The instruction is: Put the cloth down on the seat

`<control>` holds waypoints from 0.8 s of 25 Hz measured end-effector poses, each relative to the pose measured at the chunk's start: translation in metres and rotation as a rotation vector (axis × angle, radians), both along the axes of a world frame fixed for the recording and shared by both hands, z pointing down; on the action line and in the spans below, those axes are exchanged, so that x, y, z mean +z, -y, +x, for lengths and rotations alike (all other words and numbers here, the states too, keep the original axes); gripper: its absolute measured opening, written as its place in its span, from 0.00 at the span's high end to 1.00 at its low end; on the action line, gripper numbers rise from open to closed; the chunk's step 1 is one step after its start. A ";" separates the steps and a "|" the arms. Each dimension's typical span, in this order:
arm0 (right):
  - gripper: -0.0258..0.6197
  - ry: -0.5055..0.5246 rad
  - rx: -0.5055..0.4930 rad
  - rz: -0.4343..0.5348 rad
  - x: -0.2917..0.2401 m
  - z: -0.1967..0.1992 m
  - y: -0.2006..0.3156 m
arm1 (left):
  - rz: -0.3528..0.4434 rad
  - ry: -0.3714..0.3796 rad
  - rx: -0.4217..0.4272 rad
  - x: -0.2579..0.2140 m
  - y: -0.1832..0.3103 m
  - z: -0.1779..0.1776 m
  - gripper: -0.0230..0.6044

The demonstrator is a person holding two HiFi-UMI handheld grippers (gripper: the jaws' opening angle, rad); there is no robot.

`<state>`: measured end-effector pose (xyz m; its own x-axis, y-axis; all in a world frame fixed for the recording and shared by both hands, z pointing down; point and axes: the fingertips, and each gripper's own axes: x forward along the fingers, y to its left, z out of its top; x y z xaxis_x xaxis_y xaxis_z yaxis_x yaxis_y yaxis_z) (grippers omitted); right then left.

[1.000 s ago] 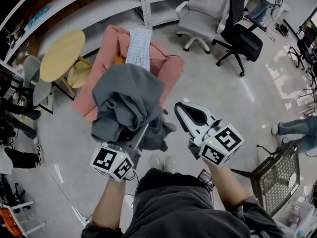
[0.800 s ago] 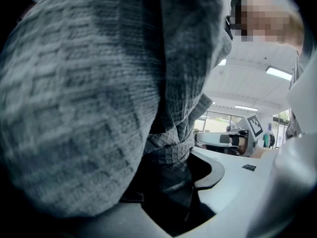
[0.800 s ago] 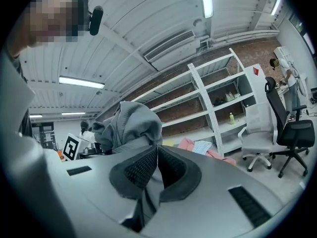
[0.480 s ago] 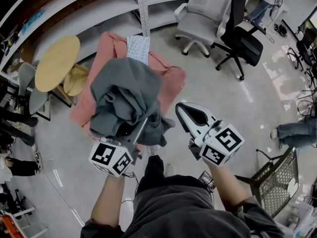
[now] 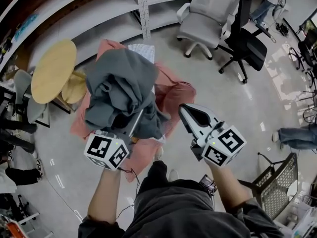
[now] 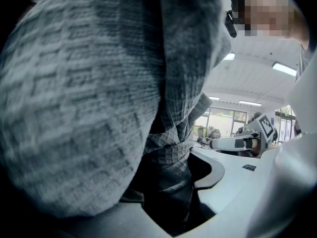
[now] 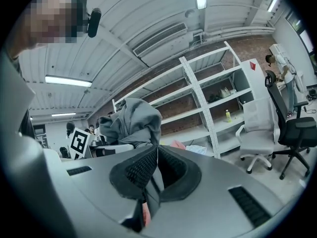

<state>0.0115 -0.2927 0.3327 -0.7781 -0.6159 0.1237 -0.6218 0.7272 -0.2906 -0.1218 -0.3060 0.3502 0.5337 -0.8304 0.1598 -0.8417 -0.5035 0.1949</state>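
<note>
A bunched grey cloth hangs from my left gripper, which is shut on it; the fabric hides the fingertips. In the left gripper view the cloth fills most of the picture, pinched between the jaws of the left gripper. It is held in the air above the pink seat, an armchair with a white patterned cloth on its back. My right gripper is to the right of the cloth, shut and empty. Its right gripper view shows the right gripper closed and the cloth beyond.
A round yellow table stands left of the seat. White shelving runs behind it. A white office chair and a black one are at the back right. A metal mesh chair is at the lower right, near a person's legs.
The seat has come closer below me. The left gripper and the grey cloth have shifted left and up, over the seat's front. The right gripper has hardly moved.
</note>
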 end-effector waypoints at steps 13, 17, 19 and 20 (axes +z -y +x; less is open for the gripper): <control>0.93 -0.019 0.031 -0.047 0.020 -0.032 0.110 | -0.098 0.083 0.022 0.040 0.147 -0.034 0.55; 0.93 -0.032 0.044 -0.076 0.037 -0.037 0.134 | -0.133 0.102 0.040 0.059 0.186 -0.039 0.55; 0.93 -0.038 0.051 -0.091 0.044 -0.038 0.144 | -0.156 0.115 0.051 0.069 0.204 -0.041 0.55; 0.93 -0.040 0.053 -0.097 0.047 -0.039 0.150 | -0.168 0.122 0.056 0.075 0.213 -0.041 0.55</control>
<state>-0.0280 -0.4423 0.3793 -0.7376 -0.6400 0.2150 -0.6715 0.6625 -0.3318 -0.1629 -0.5190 0.4248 0.5467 -0.7560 0.3600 -0.8357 -0.5195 0.1781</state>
